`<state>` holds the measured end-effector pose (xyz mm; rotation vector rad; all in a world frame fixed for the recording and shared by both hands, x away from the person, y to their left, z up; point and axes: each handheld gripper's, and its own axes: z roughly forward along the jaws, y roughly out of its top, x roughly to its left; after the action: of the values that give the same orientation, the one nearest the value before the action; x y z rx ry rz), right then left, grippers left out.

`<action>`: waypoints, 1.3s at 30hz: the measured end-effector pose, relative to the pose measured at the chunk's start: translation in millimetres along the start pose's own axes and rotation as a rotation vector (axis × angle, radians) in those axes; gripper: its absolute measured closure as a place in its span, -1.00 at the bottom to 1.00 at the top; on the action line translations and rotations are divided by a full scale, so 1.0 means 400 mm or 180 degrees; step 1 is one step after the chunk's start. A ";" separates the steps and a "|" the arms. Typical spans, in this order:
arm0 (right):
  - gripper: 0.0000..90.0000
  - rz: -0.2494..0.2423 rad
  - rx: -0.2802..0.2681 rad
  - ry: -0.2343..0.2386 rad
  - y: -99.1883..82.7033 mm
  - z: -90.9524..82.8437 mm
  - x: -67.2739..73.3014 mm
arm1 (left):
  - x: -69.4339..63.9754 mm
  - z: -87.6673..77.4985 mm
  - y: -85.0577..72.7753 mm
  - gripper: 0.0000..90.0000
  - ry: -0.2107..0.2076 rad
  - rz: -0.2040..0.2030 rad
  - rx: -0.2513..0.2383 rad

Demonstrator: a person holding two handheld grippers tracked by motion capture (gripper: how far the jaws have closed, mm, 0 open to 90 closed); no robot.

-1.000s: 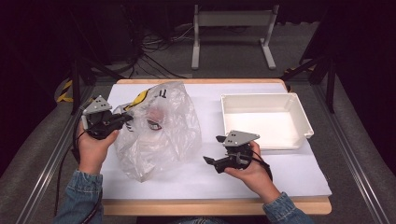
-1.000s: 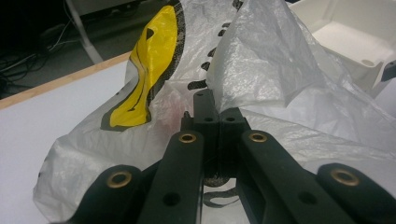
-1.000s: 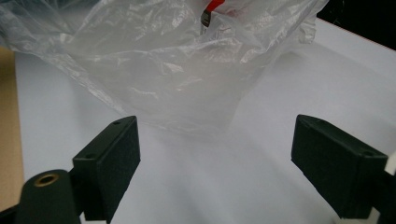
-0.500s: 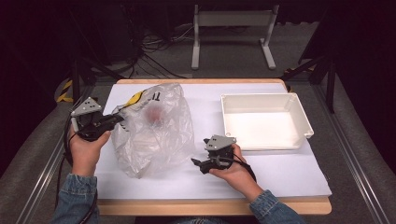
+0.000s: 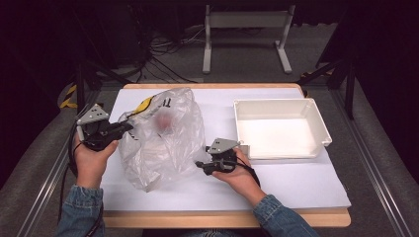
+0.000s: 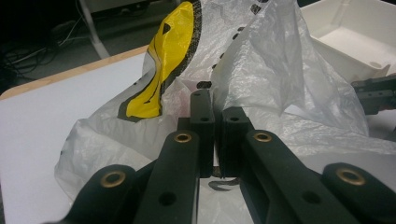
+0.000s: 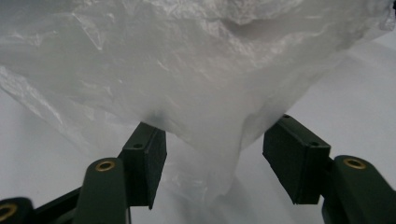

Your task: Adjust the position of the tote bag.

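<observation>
A: Left gripper [image 5: 116, 132] has its jaws pinched on the far-left edge of the clear plastic bag [image 5: 165, 138], which lies crumpled on the white sheet at the table's left.

B: And the right gripper [image 5: 203, 167] at the bag's near-right edge? Jaws have just been closing, plastic [image 7: 210, 98] bunched between them, pads not pressing yet.

A: So we're mid-grab. I'd say it needs to clamp fully, then both pull apart to open the bag.

B: White tray [image 5: 316, 121] waits at right.

high view: above the person's side, looking forward and down | gripper views: close along each gripper's jaws (nearly level) | shared: plastic bag [image 5: 163, 138], white tray [image 5: 279, 127] in left gripper view
</observation>
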<state>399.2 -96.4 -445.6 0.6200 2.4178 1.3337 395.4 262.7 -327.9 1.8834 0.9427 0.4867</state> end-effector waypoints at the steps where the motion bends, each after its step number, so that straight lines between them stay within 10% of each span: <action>1: -0.08 0.0013 -0.0013 0.0036 0.003 0.004 -0.001 | -0.001 0.001 0.001 0.92 -0.0010 0.0015 0.0021; 16: 1.00 0.0084 0.0093 0.0220 0.006 0.015 -0.029 | -0.022 0.008 0.005 0.89 -0.0091 0.0128 0.0046; 39: 1.00 0.0213 0.0036 0.0401 0.116 -0.187 -0.007 | -0.038 -0.002 0.018 0.88 -0.0157 0.0191 -0.0013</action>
<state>377.3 -129.5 -367.0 0.6431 2.5259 1.4269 388.5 249.4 -320.4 1.9156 0.8543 0.4753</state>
